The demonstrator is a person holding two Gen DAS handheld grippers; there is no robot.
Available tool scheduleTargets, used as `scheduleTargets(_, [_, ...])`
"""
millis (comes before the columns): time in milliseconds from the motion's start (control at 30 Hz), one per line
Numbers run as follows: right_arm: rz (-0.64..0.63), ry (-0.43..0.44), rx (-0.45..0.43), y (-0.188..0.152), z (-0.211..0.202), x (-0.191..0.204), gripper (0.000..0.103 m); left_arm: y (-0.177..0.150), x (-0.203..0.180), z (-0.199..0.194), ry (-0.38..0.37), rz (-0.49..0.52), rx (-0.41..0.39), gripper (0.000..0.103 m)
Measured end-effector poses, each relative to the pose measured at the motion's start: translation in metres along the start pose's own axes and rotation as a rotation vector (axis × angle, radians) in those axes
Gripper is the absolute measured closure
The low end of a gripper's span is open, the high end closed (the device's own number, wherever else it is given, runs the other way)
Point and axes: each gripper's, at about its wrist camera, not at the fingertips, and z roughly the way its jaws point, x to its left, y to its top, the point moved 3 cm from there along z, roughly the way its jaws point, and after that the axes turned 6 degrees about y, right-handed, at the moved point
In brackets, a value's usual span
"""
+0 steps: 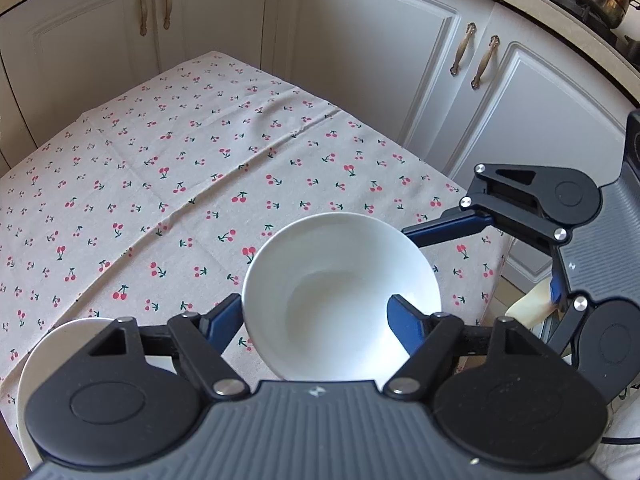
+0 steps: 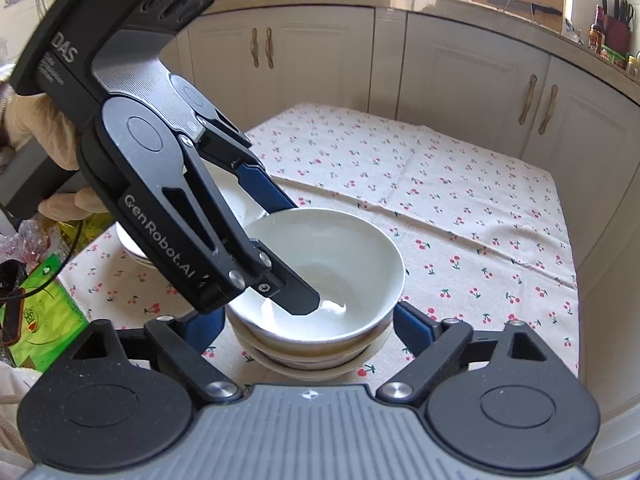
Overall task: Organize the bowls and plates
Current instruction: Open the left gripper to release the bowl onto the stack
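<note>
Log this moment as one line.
left gripper: finger inside top bowl, grip unclear | right gripper: open around bowl stack | plates: stacked beside

Left tongs [image 2: 296, 252] angle steeply downward, one finger [image 2: 298, 298] inside the white bowl [image 2: 360, 256], the other outside its rim, apparently clamping the wall. Right tongs [image 2: 308, 322] stand open, flanking the bowl stack without contact. A gloved hand [image 2: 44, 136] holds the left handle.

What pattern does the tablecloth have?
Small red cherries on beige tablecloth; clearest in the left wrist view.
</note>
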Motion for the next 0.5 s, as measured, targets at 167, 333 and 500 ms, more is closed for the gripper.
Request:
scheduleTargets(167, [-0.012, -0.004, -0.02, -0.002, -0.006, 0.002, 0.004, -0.004, 0.004, -0.012, 0.015, -0.021, -0.038, 0.025])
scheduleTargets(333, [-0.017, -0.011, -0.033, -0.007, -0.013, 0.003, 0.002, -0.015, 0.005, -0.028, 0.042, -0.042, -0.093, 0.022])
scheduleTargets(500, [-0.028, -0.028, -0.045, -0.017, -0.02, 0.003, 0.0, -0.034, -0.004, -0.043, 0.067, -0.034, -0.173, 0.017])
